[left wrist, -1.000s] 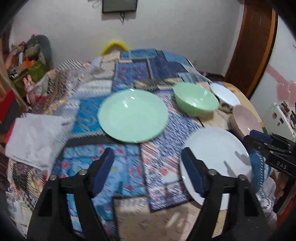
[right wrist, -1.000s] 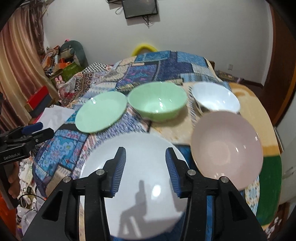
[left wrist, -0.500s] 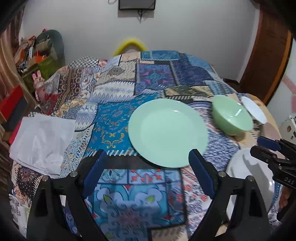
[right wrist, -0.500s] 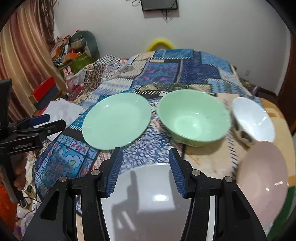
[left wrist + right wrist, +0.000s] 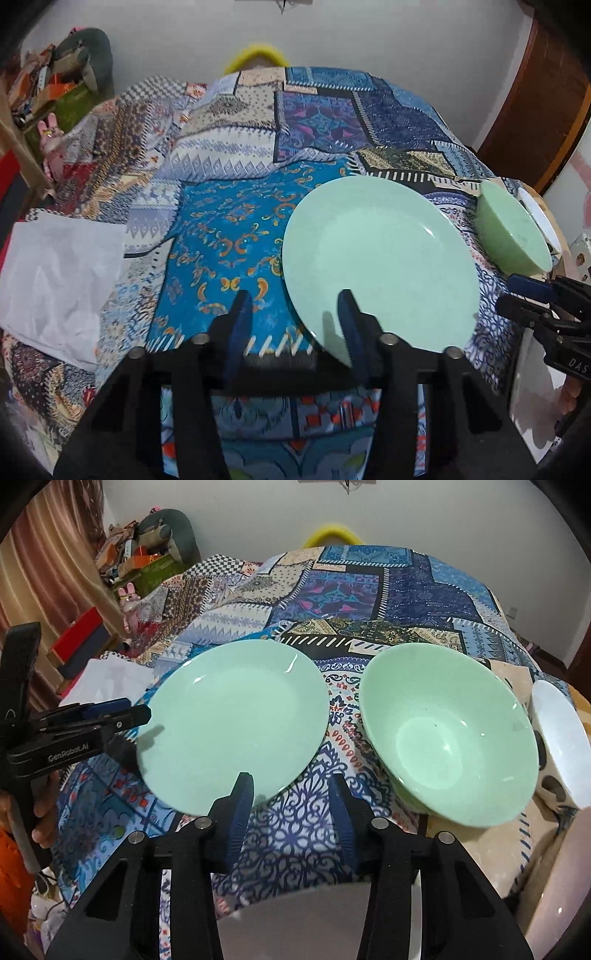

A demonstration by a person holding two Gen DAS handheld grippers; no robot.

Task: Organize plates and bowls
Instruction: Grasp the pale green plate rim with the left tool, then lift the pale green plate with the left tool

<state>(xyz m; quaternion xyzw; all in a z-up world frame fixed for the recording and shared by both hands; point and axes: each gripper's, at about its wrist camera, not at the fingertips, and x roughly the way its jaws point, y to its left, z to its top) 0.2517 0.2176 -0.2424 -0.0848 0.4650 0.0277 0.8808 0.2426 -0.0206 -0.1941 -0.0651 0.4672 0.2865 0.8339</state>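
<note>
since the earlier frames both grippers have come forward over the table, and the left one has narrowed its jaws as it reaches the near rim of the green plate.

left wrist view: the left gripper [image 5: 293,325] has its jaws partly drawn in but with a clear gap, pinching nothing. the green plate [image 5: 380,269] lies flat on the patchwork tablecloth [image 5: 229,236], and its near-left rim sits at the gripper's right pad, with the other pad over bare cloth. that offset looks like a line-up to take the plate by its edge, though whether the pad touches the rim is hard to tell from this angle. the green bowl [image 5: 511,230] stands just beyond the plate to the right, with the white bowl [image 5: 535,210] behind it. the right gripper [image 5: 532,295] shows at the right edge.

right wrist view: the right gripper [image 5: 291,808] is spread and holds nothing, hovering over cloth between the green plate [image 5: 236,723] and the green bowl [image 5: 447,731]. the white plate [image 5: 314,919] lies directly under its body, likely the stacking base. the left gripper [image 5: 122,716] meets the green plate's left rim. the white bowl [image 5: 561,738] sits at the far right.
</note>
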